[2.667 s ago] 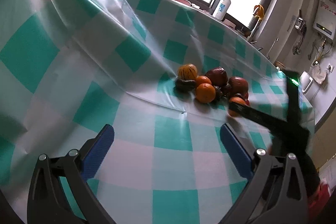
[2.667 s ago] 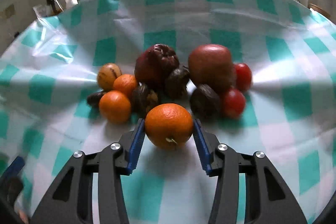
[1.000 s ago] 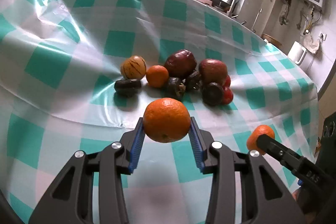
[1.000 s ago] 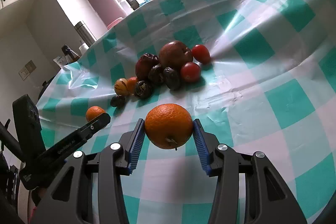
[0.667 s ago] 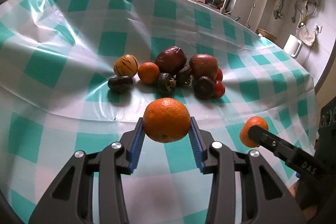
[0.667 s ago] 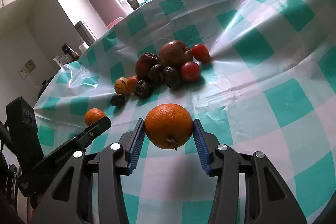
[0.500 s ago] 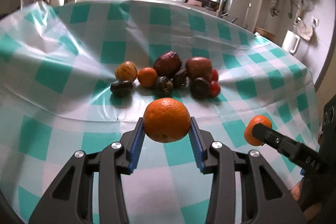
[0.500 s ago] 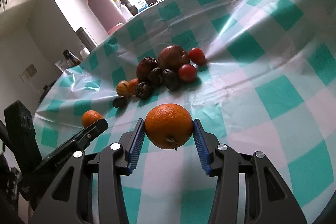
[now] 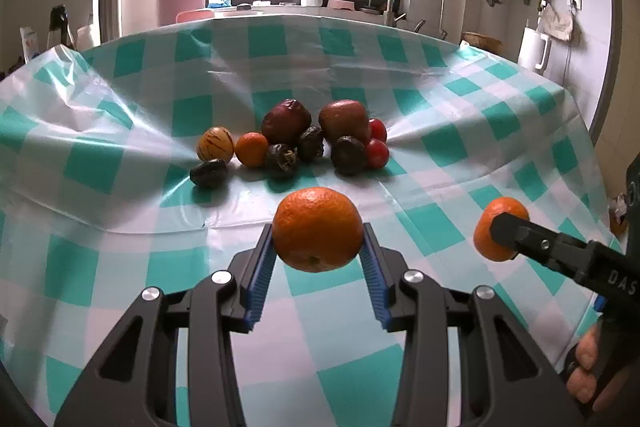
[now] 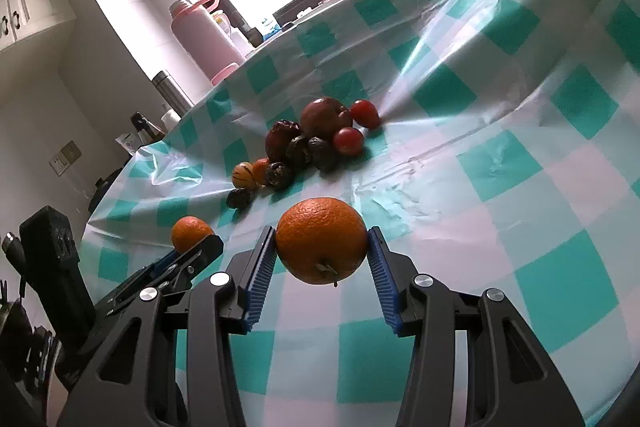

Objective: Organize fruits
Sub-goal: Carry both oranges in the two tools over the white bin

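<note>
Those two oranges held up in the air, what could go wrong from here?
The left gripper and right gripper each pinch a round orange only at its sides, so either might slip and roll off the table. Set down carelessly, one could also knock the fruit pile apart.

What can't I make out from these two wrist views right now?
- Where the fruit should go: neither view shows a bowl or tray.
- Underside of the left gripper's orange: left wrist view, hidden by its own bulk.
- The right gripper's orange: left wrist view, partly behind a black finger.
- Small orange in the pile: right wrist view, mostly hidden behind a dark fruit.
</note>
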Tool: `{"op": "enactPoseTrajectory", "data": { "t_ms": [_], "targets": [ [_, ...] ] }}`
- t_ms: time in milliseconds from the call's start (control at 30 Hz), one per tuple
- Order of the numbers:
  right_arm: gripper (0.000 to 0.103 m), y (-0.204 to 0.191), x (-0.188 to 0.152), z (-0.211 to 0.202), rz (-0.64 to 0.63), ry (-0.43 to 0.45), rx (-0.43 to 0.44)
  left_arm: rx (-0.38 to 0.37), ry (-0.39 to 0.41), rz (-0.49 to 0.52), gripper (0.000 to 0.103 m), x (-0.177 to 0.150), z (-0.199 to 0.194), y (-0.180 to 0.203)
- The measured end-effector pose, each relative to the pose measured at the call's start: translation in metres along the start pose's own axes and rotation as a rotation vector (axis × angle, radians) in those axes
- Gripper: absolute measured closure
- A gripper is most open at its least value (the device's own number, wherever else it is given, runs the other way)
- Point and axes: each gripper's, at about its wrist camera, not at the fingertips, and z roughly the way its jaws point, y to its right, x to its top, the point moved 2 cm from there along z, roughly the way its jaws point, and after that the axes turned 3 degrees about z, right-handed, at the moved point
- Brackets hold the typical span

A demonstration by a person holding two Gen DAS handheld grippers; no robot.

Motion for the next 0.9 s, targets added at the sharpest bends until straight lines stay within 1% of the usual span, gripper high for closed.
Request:
{"op": "enactPoseTrajectory", "data": {
  "t_ms": [67, 100, 167, 200, 333, 367, 467, 533, 700, 833, 900],
  "targets": [
    [0.056, 0.004, -0.001, -0.015, -0.010, 0.013, -0.006, -0.017, -0.004, -0.003, 0.061, -0.003, -0.007, 0.007],
    [0.056, 0.006, -0.001, -0.022, -0.011, 0.023, -0.006, -0.038, -0.002, 0.008, 0.061, -0.005, -0.013, 0.016],
    [0.056, 0.014, -0.001, -0.040, -0.013, 0.044, -0.014, -0.054, 0.005, 0.055, 0.061, -0.008, -0.021, 0.034],
    [0.056, 0.019, -0.002, -0.053, -0.018, 0.062, -0.029, -0.074, 0.004, 0.085, 0.061, -0.011, -0.025, 0.048],
    [0.056, 0.045, -0.008, -0.101, -0.034, 0.118, -0.090, -0.186, -0.022, 0.131, 0.061, -0.022, -0.036, 0.091],
    [0.056, 0.050, -0.010, -0.110, -0.034, 0.128, -0.105, -0.201, -0.027, 0.151, 0.061, -0.025, -0.038, 0.102],
    [0.056, 0.079, -0.020, -0.147, -0.028, 0.161, -0.178, -0.258, -0.054, 0.224, 0.061, -0.037, -0.044, 0.140],
    [0.056, 0.095, -0.025, -0.167, -0.014, 0.180, -0.210, -0.295, -0.071, 0.275, 0.061, -0.046, -0.049, 0.165],
    [0.056, 0.139, -0.039, -0.223, 0.054, 0.244, -0.281, -0.361, -0.057, 0.415, 0.061, -0.066, -0.066, 0.221],
    [0.056, 0.172, -0.051, -0.254, 0.108, 0.272, -0.343, -0.424, -0.052, 0.514, 0.061, -0.083, -0.078, 0.258],
    [0.056, 0.191, -0.060, -0.267, 0.136, 0.280, -0.391, -0.444, -0.049, 0.575, 0.061, -0.091, -0.082, 0.277]
  ]
}}
